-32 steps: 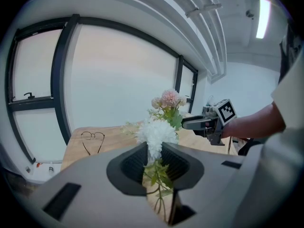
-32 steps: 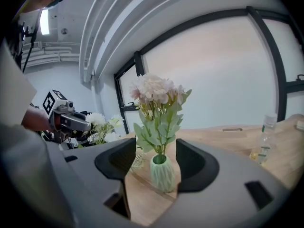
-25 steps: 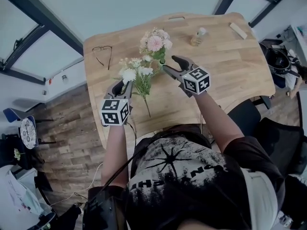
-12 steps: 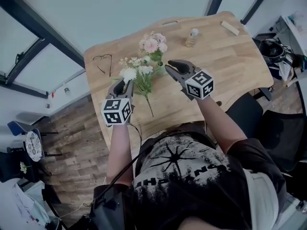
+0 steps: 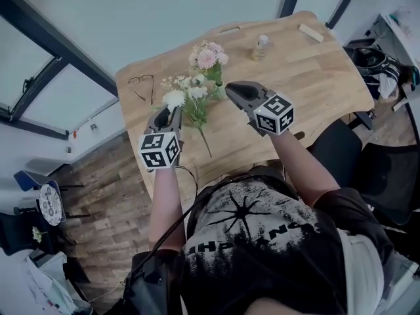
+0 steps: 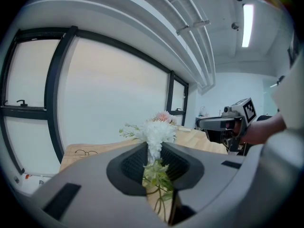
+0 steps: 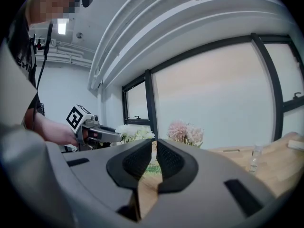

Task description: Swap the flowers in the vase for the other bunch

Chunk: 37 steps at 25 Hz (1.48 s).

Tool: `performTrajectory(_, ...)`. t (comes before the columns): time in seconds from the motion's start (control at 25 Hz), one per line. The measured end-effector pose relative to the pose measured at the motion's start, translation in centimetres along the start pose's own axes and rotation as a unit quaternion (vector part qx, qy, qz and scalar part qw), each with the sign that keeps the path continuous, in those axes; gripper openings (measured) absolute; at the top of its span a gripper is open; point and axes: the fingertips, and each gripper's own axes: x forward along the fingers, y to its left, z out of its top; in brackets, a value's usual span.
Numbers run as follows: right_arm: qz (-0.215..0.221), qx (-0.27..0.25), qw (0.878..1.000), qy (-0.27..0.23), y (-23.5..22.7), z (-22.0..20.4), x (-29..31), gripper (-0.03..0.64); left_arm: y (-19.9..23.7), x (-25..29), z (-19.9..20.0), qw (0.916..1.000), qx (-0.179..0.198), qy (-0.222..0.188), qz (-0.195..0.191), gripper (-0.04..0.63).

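The white flower bunch (image 5: 186,97), green-stemmed, is clamped in the left gripper (image 5: 172,113) over the table (image 5: 315,71), near pink flowers (image 5: 208,56), glasses (image 5: 139,84) and a bottle (image 5: 260,47), while the right gripper (image 5: 231,88), its jaws just closed together, is seen empty.

Table: light wooden tabletop (image 5: 315,77), rounded corners, with a slot cut near its far edge.
Eyewear: thin dark-framed spectacles (image 5: 140,83), lying at the far-left corner.
Bottle: small clear bottle (image 5: 260,47), upright on the far side; what is in it is hard to tell.
Block: pale wooden block (image 5: 310,33), far-right corner, apart from the bottle.
Floor: brown plank floor (image 5: 108,195), left of the table.
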Motion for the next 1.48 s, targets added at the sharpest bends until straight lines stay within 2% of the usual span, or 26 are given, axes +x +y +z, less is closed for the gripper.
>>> performTrajectory(1.48,0.003,-0.011,1.000,0.006,2.1,-0.2,1.7,0.031,1.7,-0.6,-0.5,1.0000,-0.004,-0.008,0.001,0.089)
